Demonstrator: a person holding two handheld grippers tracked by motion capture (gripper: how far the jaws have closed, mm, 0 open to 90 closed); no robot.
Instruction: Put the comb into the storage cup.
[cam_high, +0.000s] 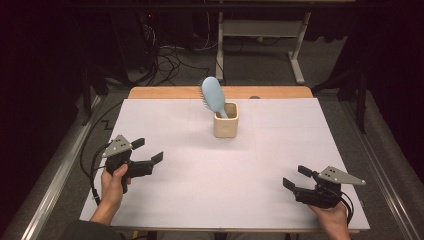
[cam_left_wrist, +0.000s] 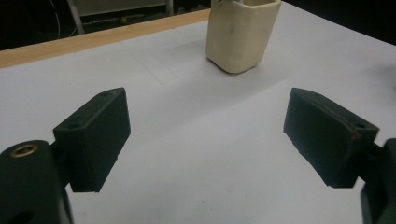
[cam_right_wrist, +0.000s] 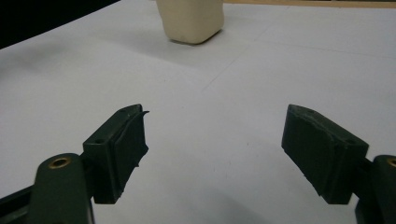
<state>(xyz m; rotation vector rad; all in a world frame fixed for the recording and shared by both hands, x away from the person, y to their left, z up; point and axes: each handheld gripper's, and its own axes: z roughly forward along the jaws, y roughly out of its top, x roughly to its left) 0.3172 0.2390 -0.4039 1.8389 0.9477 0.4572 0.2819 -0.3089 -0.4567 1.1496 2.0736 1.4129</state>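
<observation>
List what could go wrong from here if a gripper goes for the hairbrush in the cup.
1. The blue hairbrush stands handle-down and leans left out of the cream cup; pulling it sideways may tip the cup.
2. The cup stands free on the white table, so a nudge from a jaw could slide it.
3. The left gripper and right gripper are both open and far off; a one-handed pull leaves the cup unsteadied.

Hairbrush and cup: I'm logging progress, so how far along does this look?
Looks done: the light blue plastic hairbrush stands handle-down in the cream square cup, head leaning out over the rim. In hand: nothing; the left gripper and right gripper sit on the white table sheet, jaws wide apart, well short of the cup. Left: if the brush was meant to go in, seemingly nothing; if out, everything.
</observation>
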